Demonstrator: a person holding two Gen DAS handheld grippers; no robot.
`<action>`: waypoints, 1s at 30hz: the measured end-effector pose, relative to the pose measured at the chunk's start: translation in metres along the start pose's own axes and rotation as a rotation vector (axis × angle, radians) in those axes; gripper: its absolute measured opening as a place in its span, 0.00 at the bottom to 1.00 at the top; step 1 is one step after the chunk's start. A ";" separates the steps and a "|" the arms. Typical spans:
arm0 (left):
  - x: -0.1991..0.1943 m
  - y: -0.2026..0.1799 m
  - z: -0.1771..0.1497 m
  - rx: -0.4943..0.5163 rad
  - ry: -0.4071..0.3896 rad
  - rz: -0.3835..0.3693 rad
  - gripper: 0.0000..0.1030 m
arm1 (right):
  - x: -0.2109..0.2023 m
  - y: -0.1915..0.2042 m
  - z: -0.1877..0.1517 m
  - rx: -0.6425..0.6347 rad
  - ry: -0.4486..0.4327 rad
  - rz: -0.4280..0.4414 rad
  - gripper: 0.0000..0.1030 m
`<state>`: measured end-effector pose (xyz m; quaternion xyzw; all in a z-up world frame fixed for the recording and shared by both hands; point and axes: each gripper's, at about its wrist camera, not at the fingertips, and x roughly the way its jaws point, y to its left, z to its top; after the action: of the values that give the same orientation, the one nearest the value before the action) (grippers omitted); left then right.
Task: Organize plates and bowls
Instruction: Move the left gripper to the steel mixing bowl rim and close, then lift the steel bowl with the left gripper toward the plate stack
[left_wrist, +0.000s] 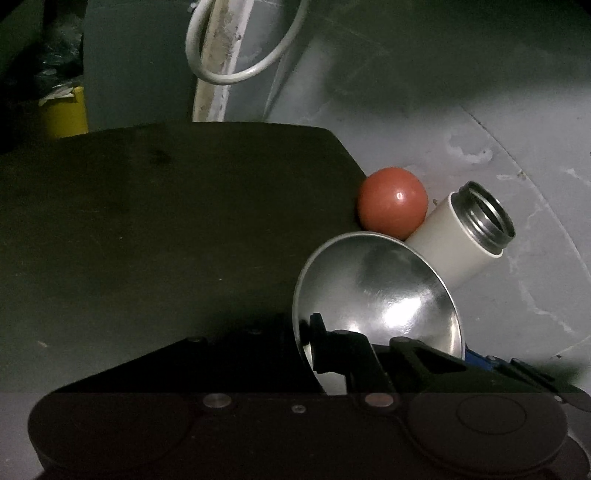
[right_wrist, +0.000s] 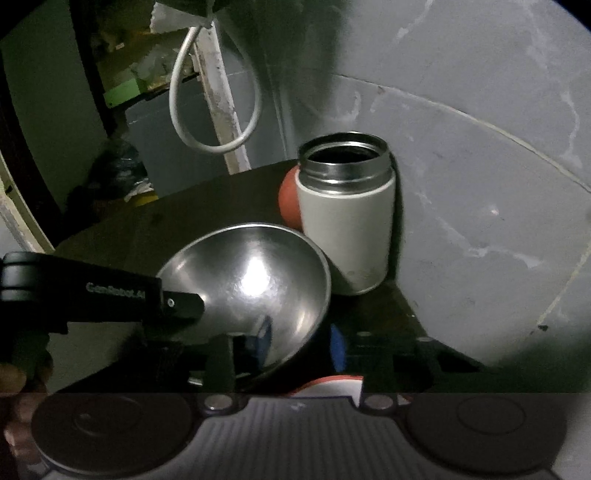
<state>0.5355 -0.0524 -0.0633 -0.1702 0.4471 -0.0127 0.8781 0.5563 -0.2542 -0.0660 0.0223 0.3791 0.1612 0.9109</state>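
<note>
A shiny steel bowl (left_wrist: 376, 295) is tilted at the right edge of a dark table (left_wrist: 147, 221). My left gripper (left_wrist: 373, 350) is shut on the bowl's near rim, one finger inside and one outside. In the right wrist view the same bowl (right_wrist: 251, 280) is held by the left gripper (right_wrist: 181, 306) coming in from the left. My right gripper (right_wrist: 288, 354) sits just under and behind the bowl; its fingers are dark and partly hidden by the bowl, so its state is unclear.
An open white steel flask (right_wrist: 347, 229) stands right behind the bowl, also in the left wrist view (left_wrist: 465, 236). A red ball (left_wrist: 393, 201) lies beside it. A grey wall (right_wrist: 480, 166) is close on the right. A white cable loop (right_wrist: 207, 92) hangs behind.
</note>
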 end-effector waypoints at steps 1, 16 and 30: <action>-0.005 0.001 -0.001 -0.006 -0.011 -0.005 0.12 | 0.000 0.000 0.000 -0.001 -0.001 0.000 0.30; -0.165 -0.025 -0.023 0.075 -0.333 -0.103 0.12 | -0.115 0.036 0.012 -0.061 -0.242 0.028 0.26; -0.255 -0.037 -0.136 0.186 -0.370 -0.250 0.12 | -0.255 0.065 -0.070 -0.110 -0.325 -0.071 0.25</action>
<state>0.2797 -0.0819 0.0731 -0.1422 0.2508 -0.1310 0.9485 0.3212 -0.2771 0.0690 -0.0152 0.2182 0.1435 0.9652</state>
